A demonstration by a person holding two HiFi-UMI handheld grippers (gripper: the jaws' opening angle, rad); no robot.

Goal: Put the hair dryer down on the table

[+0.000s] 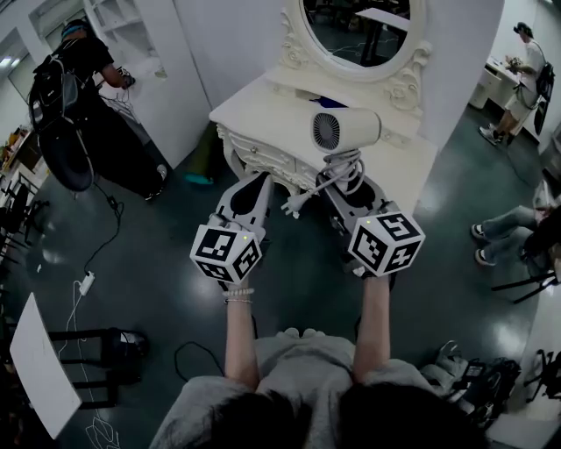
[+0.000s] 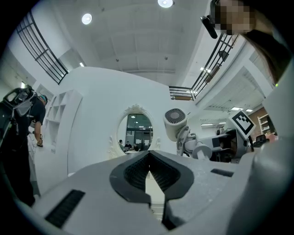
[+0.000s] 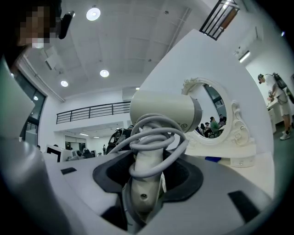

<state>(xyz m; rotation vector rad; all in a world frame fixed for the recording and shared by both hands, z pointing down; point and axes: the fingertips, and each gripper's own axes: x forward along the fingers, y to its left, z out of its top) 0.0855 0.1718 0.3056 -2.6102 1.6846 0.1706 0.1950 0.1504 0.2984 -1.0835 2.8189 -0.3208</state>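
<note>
White dressing table stands before you. Your right gripper clamps the hair dryer upright by its handle, cord coiled round it, above the table's front edge. Your left gripper is closed and empty alongside.

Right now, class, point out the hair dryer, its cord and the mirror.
hair dryer point(image 1: 358, 128), head view, barrel.
cord point(image 3: 156, 137), right gripper view, coil round handle.
mirror point(image 1: 359, 26), head view, glass.
</note>
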